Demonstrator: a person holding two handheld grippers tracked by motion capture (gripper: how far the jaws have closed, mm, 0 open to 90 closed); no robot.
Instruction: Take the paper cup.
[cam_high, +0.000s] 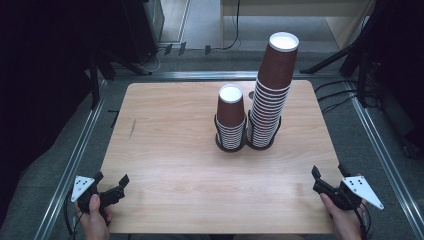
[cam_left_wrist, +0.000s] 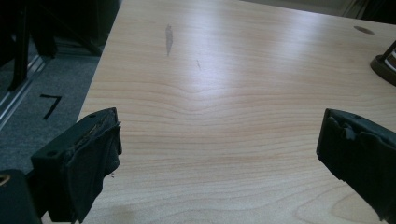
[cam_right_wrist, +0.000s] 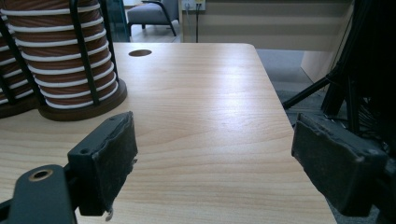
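left gripper (cam_high: 111, 186): sits at the near left corner of the table (cam_high: 175, 150), held in the person's left hand (cam_high: 95, 217), jaws spread wide with nothing between them, just bare wood showing in its own view (cam_left_wrist: 219, 154)

right gripper (cam_high: 330, 179): parked at the near right corner in the right hand (cam_high: 345, 217); jaws wide apart too, nothing in them, you can see the gap clearly in its own view (cam_right_wrist: 212, 158)

short stack (cam_high: 230, 122): brown paper cups, upside down, in a black wire holder with a dark round base, standing a bit right of the table's middle, toward the far edge

tall stack (cam_high: 270, 95): same kind of cups, also upside down, way taller, in its own wire holder just right of the short one; the bases look like they touch or nearly so, can't really tell; it leans a little to the right at the top

tall stack up close (cam_right_wrist: 65, 56): in the right gripper view you get the white rims, the black wires and the dark base

distance: both grippers are well apart from the stacks, hanging back at the near edge

hole (cam_right_wrist: 139, 52): small round one in the table near the far edge, behind the stacks

floor: grey carpet around the table, with a black tape mark (cam_left_wrist: 50, 103) on the left
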